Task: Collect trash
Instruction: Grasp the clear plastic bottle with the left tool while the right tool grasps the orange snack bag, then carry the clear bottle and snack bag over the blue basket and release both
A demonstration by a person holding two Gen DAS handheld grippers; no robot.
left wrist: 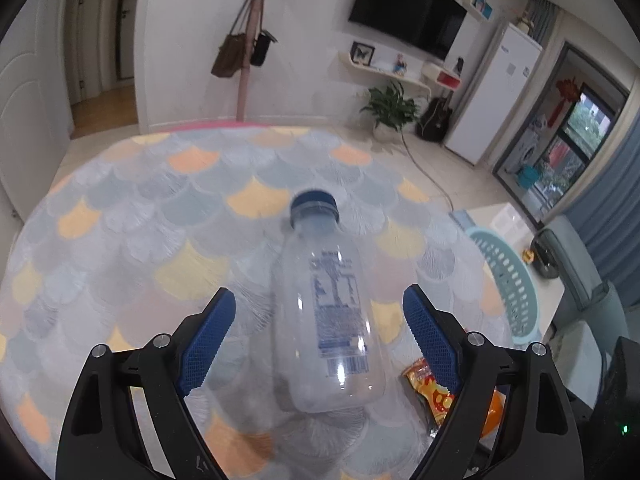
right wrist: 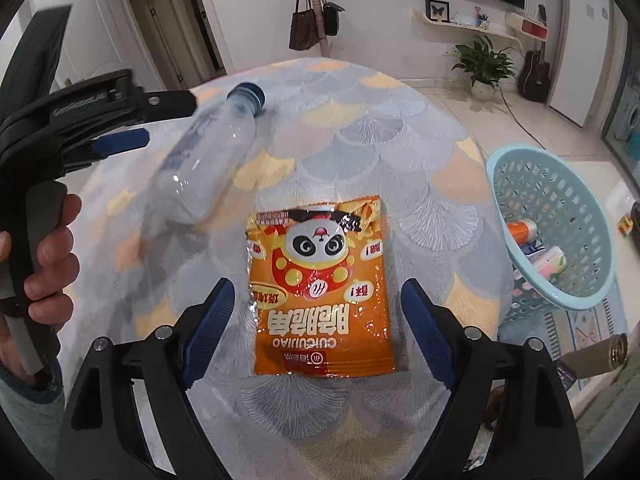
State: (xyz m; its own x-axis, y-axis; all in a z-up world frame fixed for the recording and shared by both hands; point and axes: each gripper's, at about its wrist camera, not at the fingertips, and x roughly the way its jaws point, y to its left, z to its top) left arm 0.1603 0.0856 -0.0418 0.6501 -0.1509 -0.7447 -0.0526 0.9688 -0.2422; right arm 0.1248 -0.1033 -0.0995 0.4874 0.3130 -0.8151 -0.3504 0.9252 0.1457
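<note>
Left wrist: clear plastic bottle (left wrist: 328, 312), blue cap, lying on tabletop (left wrist: 160, 208), cap pointing away, sitting untouched between spread left gripper (left wrist: 319, 322) pads.
Right wrist: orange snack packet (right wrist: 320, 288) lying flat, lengthwise between spread right gripper (right wrist: 318, 312) pads; basket (right wrist: 556, 224) sitting beyond tabletop edge.

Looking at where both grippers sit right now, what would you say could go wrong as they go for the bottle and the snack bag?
1. The empty bottle lies on its side on the round table; it may roll away if the open left gripper nudges it.
2. The snack bag lies flat, so the open right gripper might slide over it or only pinch a wrinkle.
3. The blue basket stands beyond the table edge; a loose grip could drop trash on the floor.
</note>
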